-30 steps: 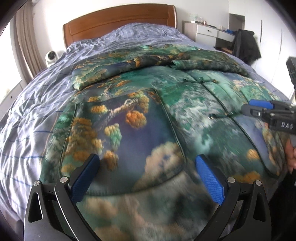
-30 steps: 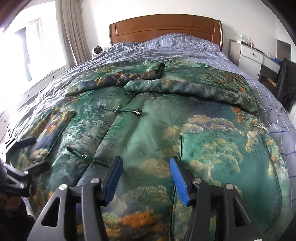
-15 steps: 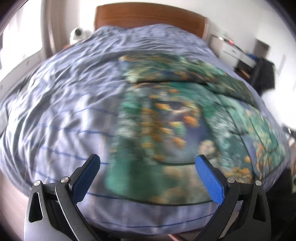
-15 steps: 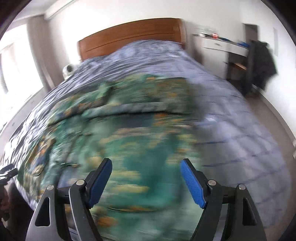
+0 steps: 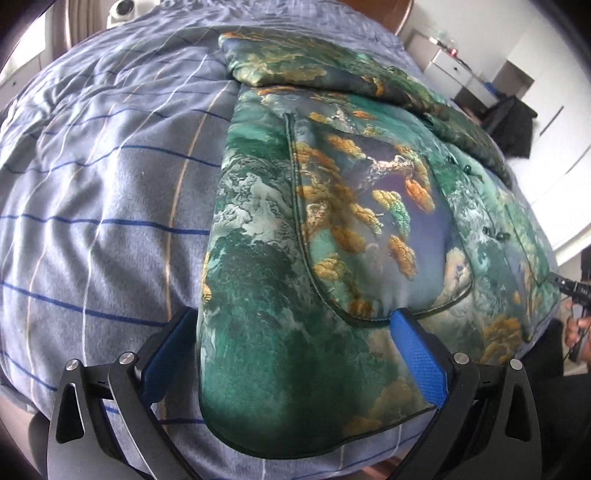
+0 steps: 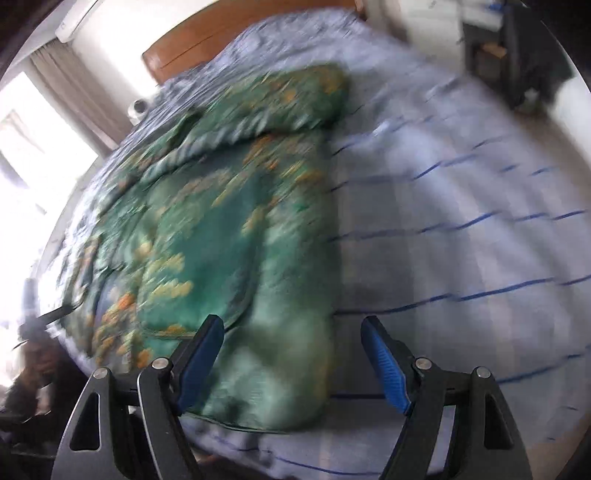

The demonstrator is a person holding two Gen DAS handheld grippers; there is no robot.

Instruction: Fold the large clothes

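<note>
A large green jacket (image 5: 332, 221) with a gold and blue landscape print lies flat, front up, on the striped blue bed cover (image 5: 92, 184). Its sleeves (image 5: 314, 62) are folded across the chest. My left gripper (image 5: 293, 350) is open, its fingers straddling the jacket's near left hem corner without pressing on it. In the blurred right wrist view the jacket (image 6: 221, 221) fills the left half. My right gripper (image 6: 293, 358) stands open over the near right hem corner, one finger above the fabric and one above the bed cover (image 6: 461, 221). Nothing is held.
A wooden headboard (image 6: 221, 40) stands at the far end of the bed, with a small white camera (image 5: 123, 7) beside it. A white dresser (image 5: 454, 70) and a dark garment on a chair (image 5: 513, 122) are to the right. The tip of the right gripper (image 5: 570, 286) and a hand (image 5: 576, 328) show at the edge of the left wrist view.
Both grippers have swung apart from the jacket's middle to its near hem corners, left one to the left, right one to the right. The right jaws have spread wider.
</note>
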